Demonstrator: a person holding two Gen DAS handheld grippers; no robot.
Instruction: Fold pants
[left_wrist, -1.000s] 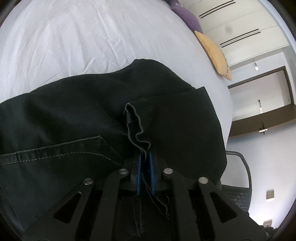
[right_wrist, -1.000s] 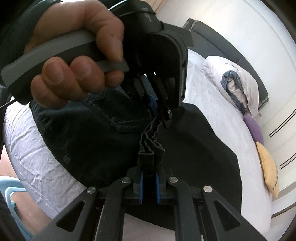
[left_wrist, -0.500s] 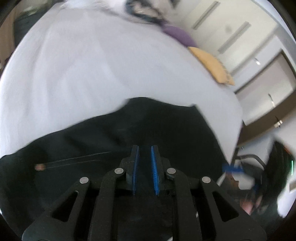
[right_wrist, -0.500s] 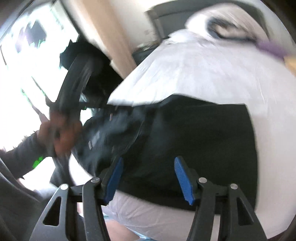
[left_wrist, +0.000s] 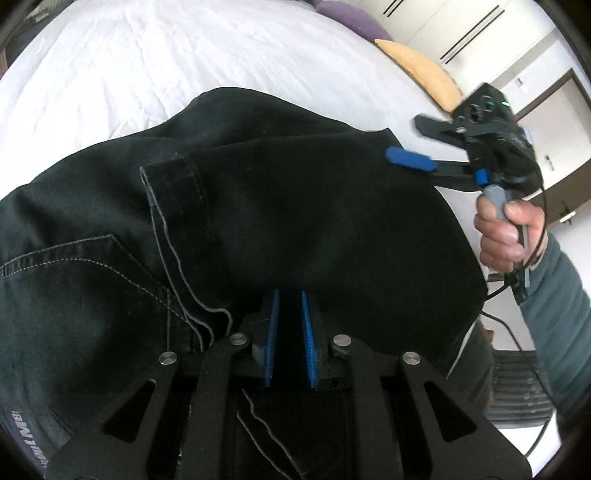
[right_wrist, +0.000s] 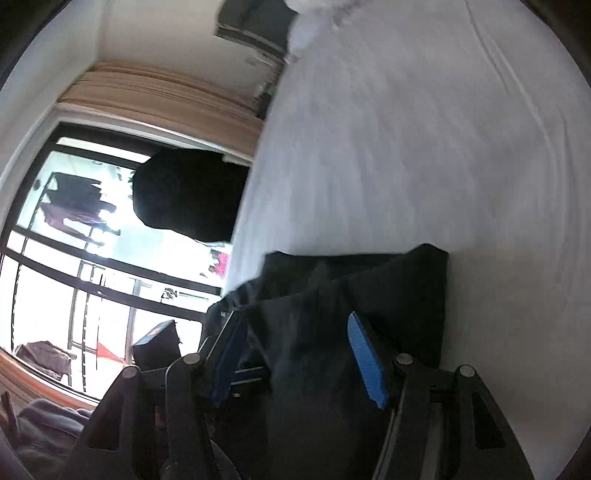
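Folded black pants (left_wrist: 280, 206) lay at the bed's (left_wrist: 184, 55) near edge; the left tool (left_wrist: 290, 325) sat slightly parted and empty, the right tool (right_wrist: 295, 354) gaped wide.

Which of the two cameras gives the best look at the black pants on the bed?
The left wrist view. There the pants spread sharply across the white bed, with a hem, pocket stitching and seams all readable. The right wrist view shows only a blurred dark corner of them behind the open right gripper.
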